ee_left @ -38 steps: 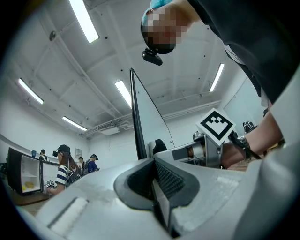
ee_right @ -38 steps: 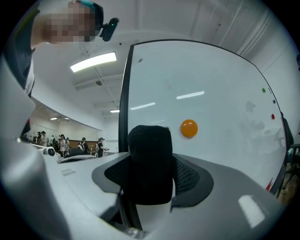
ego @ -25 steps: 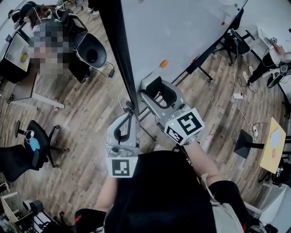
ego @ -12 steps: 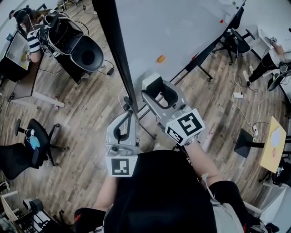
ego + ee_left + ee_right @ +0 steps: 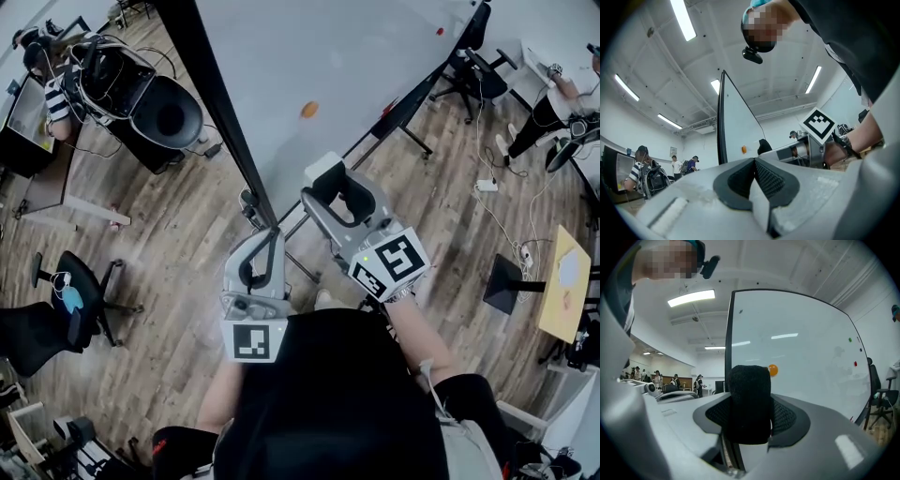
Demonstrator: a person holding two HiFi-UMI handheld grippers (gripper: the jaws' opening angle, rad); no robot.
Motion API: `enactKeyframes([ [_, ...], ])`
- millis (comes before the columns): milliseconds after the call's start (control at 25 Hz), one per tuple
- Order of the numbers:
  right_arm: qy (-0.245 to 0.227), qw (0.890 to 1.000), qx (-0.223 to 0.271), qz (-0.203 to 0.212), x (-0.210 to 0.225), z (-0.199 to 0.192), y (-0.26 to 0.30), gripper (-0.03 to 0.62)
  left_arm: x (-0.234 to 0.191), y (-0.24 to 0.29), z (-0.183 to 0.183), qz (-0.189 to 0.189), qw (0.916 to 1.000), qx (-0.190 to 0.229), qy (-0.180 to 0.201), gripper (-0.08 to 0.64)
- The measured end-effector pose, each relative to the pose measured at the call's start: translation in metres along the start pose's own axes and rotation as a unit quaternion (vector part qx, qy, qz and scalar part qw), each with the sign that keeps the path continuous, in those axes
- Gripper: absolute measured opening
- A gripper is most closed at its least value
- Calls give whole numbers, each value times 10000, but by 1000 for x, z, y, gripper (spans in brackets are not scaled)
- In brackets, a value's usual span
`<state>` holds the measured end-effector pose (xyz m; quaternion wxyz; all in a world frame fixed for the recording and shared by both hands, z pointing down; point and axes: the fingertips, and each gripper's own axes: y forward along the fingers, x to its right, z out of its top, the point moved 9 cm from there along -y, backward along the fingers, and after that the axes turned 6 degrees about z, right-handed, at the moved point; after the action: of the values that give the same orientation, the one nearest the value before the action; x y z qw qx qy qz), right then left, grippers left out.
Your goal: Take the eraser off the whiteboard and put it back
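Nearest, the right gripper (image 5: 750, 420) clamps a black eraser (image 5: 750, 390) upright between its jaws. The eraser is a soft, finely textured block with rounded top corners, and it stands taller than the pads. It is off the whiteboard (image 5: 801, 333), held in front of the board's lower left part. Beside it, the left gripper (image 5: 753, 164) has its jaws pressed together with nothing between them, facing the board's black frame edge (image 5: 721, 122).

Ahead of the eraser the white surface is broad and bare, save for a round orange magnet (image 5: 773, 370) showing just past the eraser's top corner, plus a green dot (image 5: 850, 339) and a red dot (image 5: 855, 363) far to the right.

From the head view, wooden floor (image 5: 169, 244) lies open to the left of the board, with an office chair (image 5: 70, 281) at its margin.

The eraser's lower end is hidden inside the jaws, and its far face cannot be seen. Distant people (image 5: 656, 378) at the left are too small to make out.
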<state>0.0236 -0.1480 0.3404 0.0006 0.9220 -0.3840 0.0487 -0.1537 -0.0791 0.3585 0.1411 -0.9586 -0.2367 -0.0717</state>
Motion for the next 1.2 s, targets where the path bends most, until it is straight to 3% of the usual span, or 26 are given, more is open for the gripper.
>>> enactKeyframes([
  [600,-65,9970,121,-763,4,-4,-78,233,42,15,6,-562,9982,190,-69,2],
  [1200,8,9920,275,-1231,-2,-20,-162,235,106,22,10,-1044,9941,231,-175,2],
])
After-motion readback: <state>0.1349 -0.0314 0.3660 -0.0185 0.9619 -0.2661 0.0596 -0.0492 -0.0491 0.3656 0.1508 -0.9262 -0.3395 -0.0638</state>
